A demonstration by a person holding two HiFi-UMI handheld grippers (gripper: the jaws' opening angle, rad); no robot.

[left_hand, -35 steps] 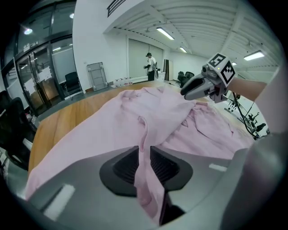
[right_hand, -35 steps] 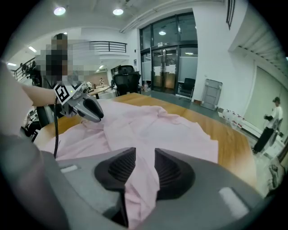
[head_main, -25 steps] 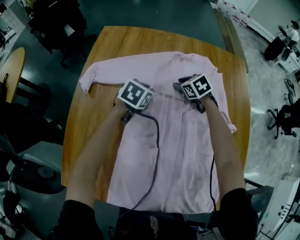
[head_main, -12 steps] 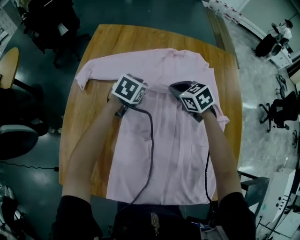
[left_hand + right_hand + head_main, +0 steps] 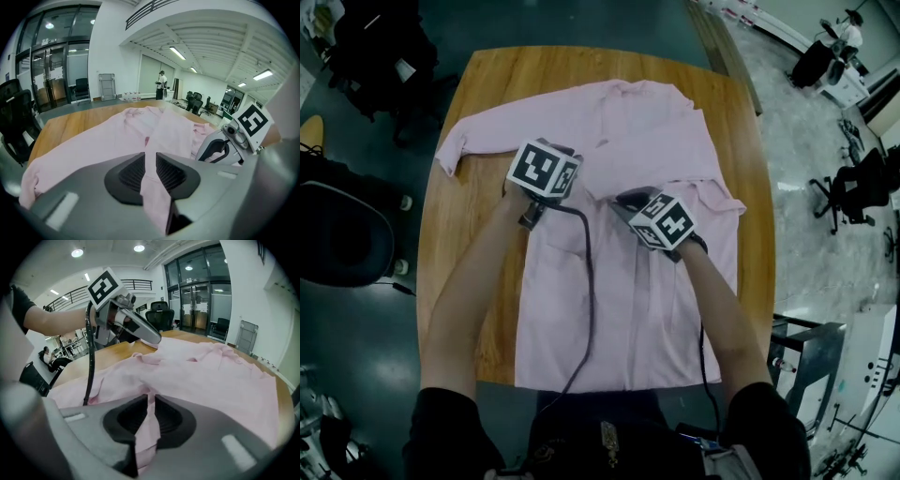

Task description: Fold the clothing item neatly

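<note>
1. Head view first: the pale pink woven button-up shirt (image 5: 628, 319) lies spread along the warm wood-grain table with curved sides (image 5: 478, 112). Its collar is at the far end and its hem at the near edge.
2. One long sleeve (image 5: 464, 141) runs out flat toward the table's left side, softly creased. The other side is bunched up, with a cuff (image 5: 724, 202) poking out to the right.
3. Over to the left gripper (image 5: 150, 166): its ribbed black pads are nipped close on a thin upright pleat of the shirt, up by the shoulder. The cloth hangs in a smooth ribbon between them.
4. Now the right gripper (image 5: 151, 416), sitting mid-chest: its jaws are opening, with a crumpled fold of pink fabric between the ribbed pads. The pads press on it on both sides.
5. A glossy black cable (image 5: 586, 281) trails from the left gripper in a long curve across the shirt front.
6. Both grippers have smooth grey shells and carry a black-and-white marker cube.
</note>
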